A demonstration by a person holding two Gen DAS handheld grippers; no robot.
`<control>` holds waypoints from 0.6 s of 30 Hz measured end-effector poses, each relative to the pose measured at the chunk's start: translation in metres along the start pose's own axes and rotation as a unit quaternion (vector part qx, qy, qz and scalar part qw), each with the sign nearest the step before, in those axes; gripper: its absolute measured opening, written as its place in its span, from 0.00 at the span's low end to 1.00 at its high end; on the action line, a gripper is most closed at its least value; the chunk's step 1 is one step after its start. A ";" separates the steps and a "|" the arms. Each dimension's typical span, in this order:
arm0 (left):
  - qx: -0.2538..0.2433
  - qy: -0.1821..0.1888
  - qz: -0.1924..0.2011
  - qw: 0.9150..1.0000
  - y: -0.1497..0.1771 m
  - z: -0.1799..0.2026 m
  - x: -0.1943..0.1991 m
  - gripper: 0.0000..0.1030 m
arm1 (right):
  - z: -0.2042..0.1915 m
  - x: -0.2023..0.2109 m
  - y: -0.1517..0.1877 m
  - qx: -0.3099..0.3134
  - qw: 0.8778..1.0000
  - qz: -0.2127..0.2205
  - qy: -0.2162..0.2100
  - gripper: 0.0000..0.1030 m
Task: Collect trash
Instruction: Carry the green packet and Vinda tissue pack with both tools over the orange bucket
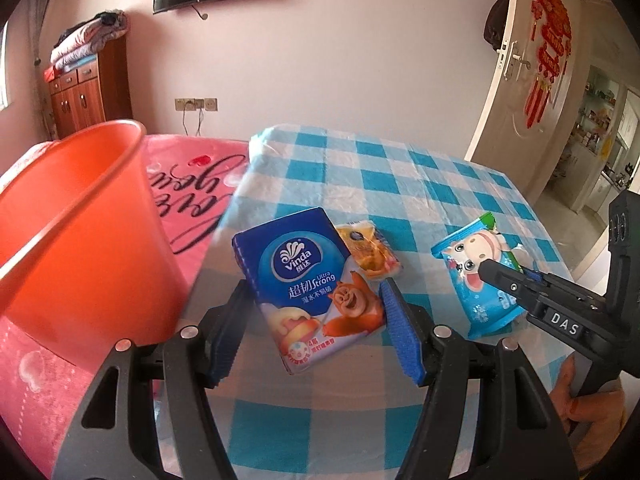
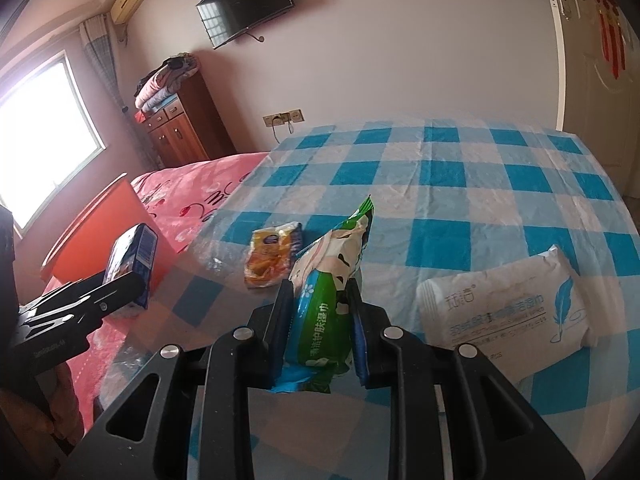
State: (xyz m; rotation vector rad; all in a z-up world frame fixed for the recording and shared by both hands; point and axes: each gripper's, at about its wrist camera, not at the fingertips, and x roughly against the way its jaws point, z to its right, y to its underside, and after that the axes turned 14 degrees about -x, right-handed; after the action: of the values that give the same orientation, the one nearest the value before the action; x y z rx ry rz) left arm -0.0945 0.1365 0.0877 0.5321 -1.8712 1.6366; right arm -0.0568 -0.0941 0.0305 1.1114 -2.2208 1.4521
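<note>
I am holding a blue Vinda tissue pack (image 1: 310, 280) between the blue pads of my left gripper (image 1: 316, 324), jaws spread wide around its width and pressing its sides, the pack lifted clear of the checked tablecloth (image 2: 460, 184). My right gripper (image 2: 320, 320) is pinching a blue-and-green wet-wipe packet (image 2: 324, 300) on edge, jaws pressed close on it. The orange bin (image 1: 76, 216) is standing just left of the tissue pack, over the pink bedspread (image 1: 188, 204). I am judging that the left load should go first: carry it over the bin's rim before letting go, keeping it level so it does not slip. A yellow snack wrapper (image 2: 272, 254) and a white wipes pack (image 2: 508, 308) are lying on the cloth, right of the bin, not yet collected.
</note>
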 end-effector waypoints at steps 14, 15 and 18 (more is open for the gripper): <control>-0.006 -0.019 0.039 0.999 -0.009 -0.025 0.037 0.64 | -0.042 0.013 -0.006 0.018 1.000 -0.009 -0.016 0.27; -0.005 -0.021 0.040 0.999 -0.009 -0.026 0.039 0.64 | -0.046 0.013 -0.007 0.022 1.000 -0.010 -0.017 0.27; -0.001 -0.025 0.047 0.999 -0.010 -0.035 0.045 0.64 | -0.056 0.014 -0.008 0.029 0.999 -0.010 -0.020 0.27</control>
State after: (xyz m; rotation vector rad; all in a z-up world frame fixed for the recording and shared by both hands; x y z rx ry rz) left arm -0.1161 0.1727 0.1275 0.4947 -1.9613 1.6956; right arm -0.0707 -0.0536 0.0697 1.1868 -2.2005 1.5080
